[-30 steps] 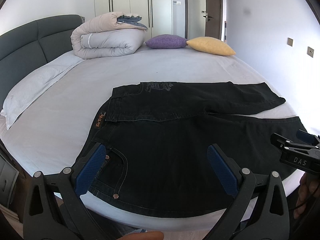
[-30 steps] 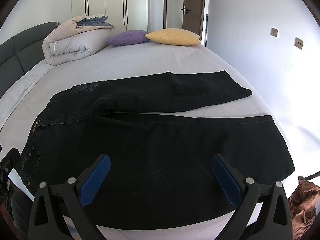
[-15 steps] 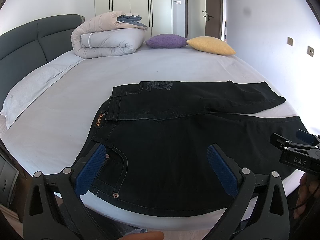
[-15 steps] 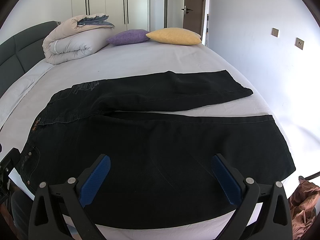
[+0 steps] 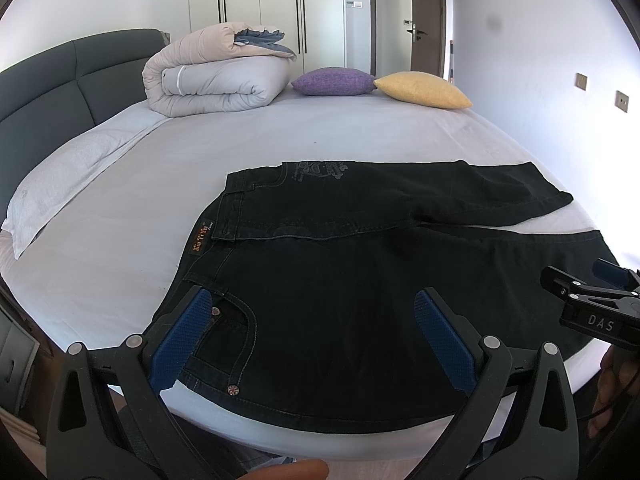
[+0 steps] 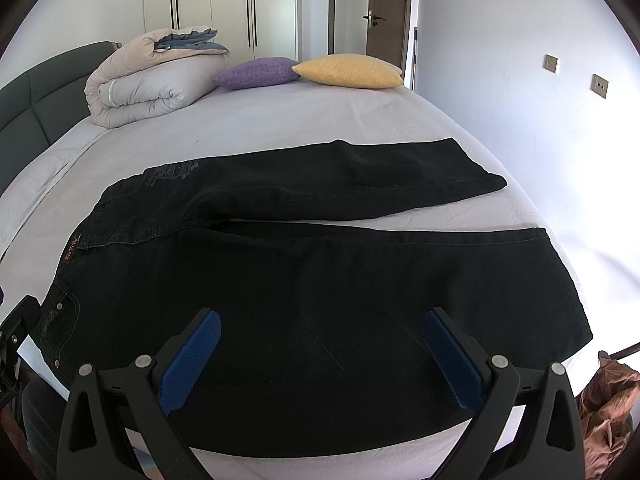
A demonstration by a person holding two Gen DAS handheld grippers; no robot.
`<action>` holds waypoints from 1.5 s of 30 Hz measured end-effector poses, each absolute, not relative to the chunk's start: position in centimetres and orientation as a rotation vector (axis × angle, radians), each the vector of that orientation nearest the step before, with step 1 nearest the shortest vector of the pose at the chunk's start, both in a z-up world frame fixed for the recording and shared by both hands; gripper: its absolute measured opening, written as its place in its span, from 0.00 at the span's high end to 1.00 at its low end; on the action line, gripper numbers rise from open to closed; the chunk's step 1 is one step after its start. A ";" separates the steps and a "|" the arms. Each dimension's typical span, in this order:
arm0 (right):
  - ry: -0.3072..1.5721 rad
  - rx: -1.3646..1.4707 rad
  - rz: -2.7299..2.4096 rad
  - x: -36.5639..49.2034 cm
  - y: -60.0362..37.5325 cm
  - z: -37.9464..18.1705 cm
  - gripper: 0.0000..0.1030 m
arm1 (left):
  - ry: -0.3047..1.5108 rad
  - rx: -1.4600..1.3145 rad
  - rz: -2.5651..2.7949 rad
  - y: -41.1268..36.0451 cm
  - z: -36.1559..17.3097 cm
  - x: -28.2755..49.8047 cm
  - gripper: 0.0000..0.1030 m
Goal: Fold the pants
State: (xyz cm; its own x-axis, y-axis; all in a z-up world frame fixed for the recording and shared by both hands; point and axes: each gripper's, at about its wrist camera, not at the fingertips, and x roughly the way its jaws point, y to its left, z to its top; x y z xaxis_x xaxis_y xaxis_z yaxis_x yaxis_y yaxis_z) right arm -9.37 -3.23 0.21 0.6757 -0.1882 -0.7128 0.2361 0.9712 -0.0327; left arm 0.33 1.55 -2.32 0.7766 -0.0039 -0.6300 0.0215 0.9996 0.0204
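Black jeans (image 5: 340,264) lie flat on the bed, waistband to the left, legs running right; they also show in the right wrist view (image 6: 320,272). The far leg (image 6: 360,184) angles away from the near leg (image 6: 440,280). My left gripper (image 5: 312,320) is open and empty, hovering above the front pocket and hip area near the bed's front edge. My right gripper (image 6: 320,340) is open and empty above the near leg's thigh. The right gripper's body shows at the right edge of the left wrist view (image 5: 588,312).
The bed (image 5: 140,216) has a light sheet. A rolled duvet (image 5: 216,80), a purple cushion (image 5: 332,82) and a yellow cushion (image 5: 424,90) lie at the far side. A grey headboard (image 5: 60,80) is on the left. A brown bag (image 6: 608,408) sits by the bed's right corner.
Both grippers have drifted slightly; the view barely shifts. The jeans have not moved and both grippers stay open.
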 end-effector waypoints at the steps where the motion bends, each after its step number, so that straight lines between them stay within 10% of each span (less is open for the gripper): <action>1: 0.793 0.064 -0.239 -9.4 -3.2 0.2 0.00 | 0.681 0.027 -0.013 1.5 -2.3 0.3 0.00; 45: 0.746 0.078 -0.022 -5.5 -4.9 0.9 0.00 | 0.751 0.170 0.103 6.2 -6.5 6.4 0.00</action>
State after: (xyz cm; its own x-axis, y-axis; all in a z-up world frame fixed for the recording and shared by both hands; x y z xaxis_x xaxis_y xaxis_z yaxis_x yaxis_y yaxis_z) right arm -5.45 -4.90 0.89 0.7346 0.0075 -0.6784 0.0480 0.9969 0.0630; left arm 6.35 6.24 -6.52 0.7270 0.1541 -0.6691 -0.0326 0.9811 0.1905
